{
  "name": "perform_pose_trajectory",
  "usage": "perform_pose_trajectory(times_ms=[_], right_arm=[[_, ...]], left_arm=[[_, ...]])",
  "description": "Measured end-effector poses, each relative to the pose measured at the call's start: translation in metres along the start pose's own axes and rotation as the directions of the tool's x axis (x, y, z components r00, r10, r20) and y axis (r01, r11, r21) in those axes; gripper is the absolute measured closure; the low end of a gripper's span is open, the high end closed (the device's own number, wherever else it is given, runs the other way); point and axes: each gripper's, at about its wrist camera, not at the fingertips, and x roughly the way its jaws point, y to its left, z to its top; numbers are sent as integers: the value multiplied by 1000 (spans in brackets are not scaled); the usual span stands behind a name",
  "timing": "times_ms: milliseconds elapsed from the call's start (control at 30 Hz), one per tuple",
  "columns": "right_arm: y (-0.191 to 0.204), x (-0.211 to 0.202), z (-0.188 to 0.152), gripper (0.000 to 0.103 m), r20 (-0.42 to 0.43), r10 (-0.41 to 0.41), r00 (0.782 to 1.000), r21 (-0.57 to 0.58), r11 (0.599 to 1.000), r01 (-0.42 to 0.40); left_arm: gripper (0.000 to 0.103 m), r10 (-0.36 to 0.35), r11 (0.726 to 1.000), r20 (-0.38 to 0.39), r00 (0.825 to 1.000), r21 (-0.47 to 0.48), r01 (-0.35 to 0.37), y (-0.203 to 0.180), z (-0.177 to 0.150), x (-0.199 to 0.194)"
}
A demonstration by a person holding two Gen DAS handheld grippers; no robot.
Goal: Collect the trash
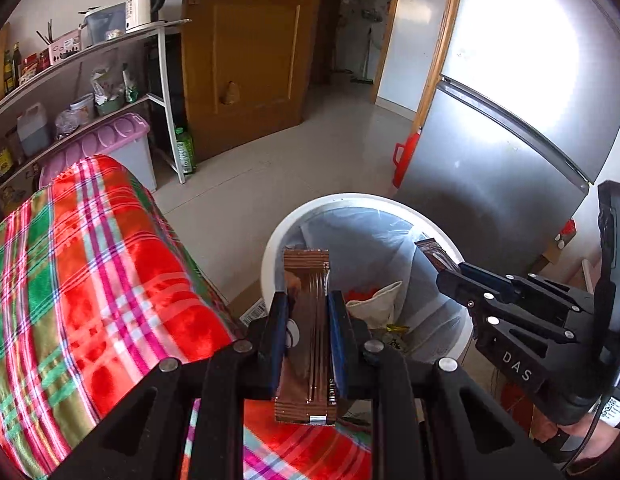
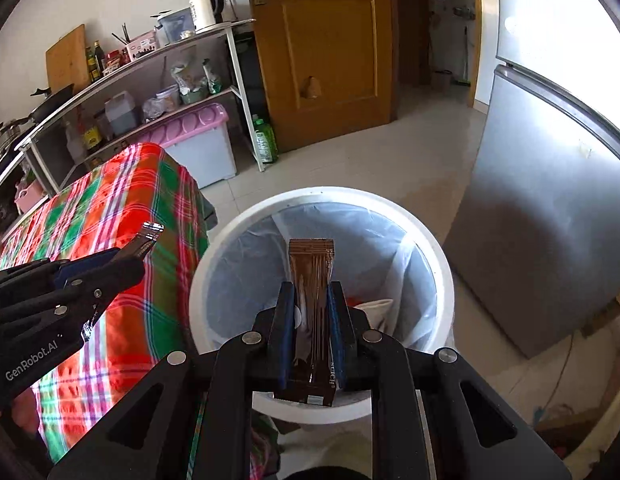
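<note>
Both grippers are clamping brown snack wrappers: the right gripper (image 2: 308, 312) is holding its brown wrapper (image 2: 312, 280) over the white lined bin (image 2: 322, 200), while the left gripper (image 1: 308, 320) is holding its wrapper (image 1: 306, 280) at the bin's nine-o'clock rim, risking a drop onto the plaid-covered counter (image 1: 90, 260).

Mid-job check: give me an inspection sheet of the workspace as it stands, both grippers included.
Surface: plaid cloth over the table, bare where visible.
Job's things: white bin with clear liner holds some trash; one brown wrapper and a second brown wrapper are held.
Clutter: cardboard on the floor by the bin.
Grippers: left hand-held gripper shut on its wrapper beside the bin rim; right hand-held gripper shut on its wrapper above the bin.
Cables: thin cable trailing from the right unit.
Surroundings: shelf rack, kettle, wooden door, fridge.
</note>
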Motion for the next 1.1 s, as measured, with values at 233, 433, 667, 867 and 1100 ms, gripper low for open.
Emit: perform_pose_trajectory(times_ms=[233, 433, 667, 867, 1100], right_arm=[[-26, 22, -7, 86, -63, -5, 998, 37, 999, 8], [-35, 33, -11, 84, -84, -3, 996, 49, 999, 7], [-40, 45, -12, 67, -116, 5, 993, 72, 997, 3], [-41, 37, -15, 57, -84, 22, 996, 105, 994, -13], [-33, -1, -19, 57, 12, 2, 1000, 97, 995, -3]], left_arm=[[81, -21, 1000, -69, 997, 7, 22, -20, -1, 33], [80, -8, 1000, -104, 995, 21, 10, -27, 0, 49], [45, 1, 1000, -122, 993, -9, -2, -22, -4, 52], [41, -7, 1000, -99, 995, -20, 5, -18, -6, 40], [36, 12, 1000, -10, 1000, -21, -12, -15, -11, 4]])
